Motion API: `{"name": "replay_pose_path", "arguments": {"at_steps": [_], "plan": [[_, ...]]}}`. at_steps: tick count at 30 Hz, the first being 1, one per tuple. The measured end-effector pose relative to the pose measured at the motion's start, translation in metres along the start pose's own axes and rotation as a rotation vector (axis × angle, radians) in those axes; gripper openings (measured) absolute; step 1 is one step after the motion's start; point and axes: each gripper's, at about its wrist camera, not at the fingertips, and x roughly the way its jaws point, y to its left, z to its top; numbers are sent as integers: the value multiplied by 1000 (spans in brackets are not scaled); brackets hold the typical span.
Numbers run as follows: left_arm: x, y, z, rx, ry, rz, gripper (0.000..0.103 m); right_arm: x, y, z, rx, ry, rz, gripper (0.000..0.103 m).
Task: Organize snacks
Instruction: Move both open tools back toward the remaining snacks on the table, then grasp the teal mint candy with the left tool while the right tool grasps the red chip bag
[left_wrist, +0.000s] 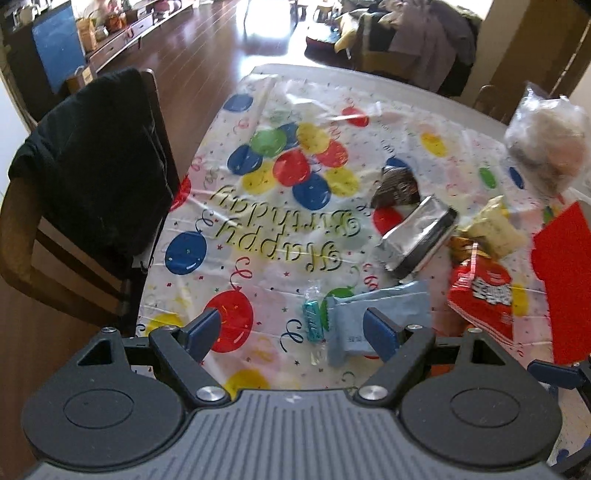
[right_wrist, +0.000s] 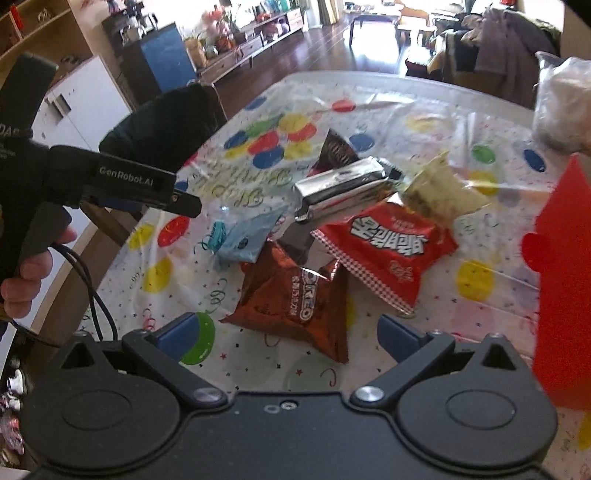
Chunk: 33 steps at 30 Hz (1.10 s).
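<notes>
Snacks lie in a loose pile on the surface (left_wrist: 229, 177), none yet grasped. Your right gripper (right_wrist: 291, 332) hangs over the Oreo packet (right_wrist: 295, 295), your left gripper (left_wrist: 291, 328) over the blue packet (left_wrist: 376, 310); jaws wide on both. Packets look light, crinkly, slippery: pinch a sealed edge.

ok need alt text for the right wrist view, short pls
The open right gripper hovers over a brown foil Oreo snack bag on a balloon-print birthday tablecloth. Behind it lie a red snack packet, a silver foil pack and a pale blue wrapper; the left gripper reaches in from the left.
</notes>
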Motion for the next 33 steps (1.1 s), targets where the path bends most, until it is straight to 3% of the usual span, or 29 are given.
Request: {"name": "replay_pose_path", "arguments": {"at_steps": [3, 5, 7, 11, 15, 22, 27, 33], "plan": [[16, 1, 3, -21, 25, 2, 83, 17, -2, 5, 0, 30, 8, 103], [24, 2, 7, -36, 40, -6, 74, 25, -6, 8, 7, 47, 24, 103], [33, 1, 10, -49, 70, -12, 55, 34, -8, 11, 13, 66, 27, 103], [44, -2, 11, -52, 100, -19, 53, 47, -10, 15, 15, 90, 29, 102], [51, -7, 10, -37, 119, -16, 40, 57, -10, 18, 22, 113, 26, 101], [59, -8, 8, -41, 138, -34, 23, 68, -9, 20, 27, 130, 7, 87], [60, -9, 7, -37, 131, -49, 12, 68, -7, 19, 30, 125, 4, 82], [55, -6, 3, -32, 105, -43, 12, 61, -6, 14, 32, 111, 12, 69]]}}
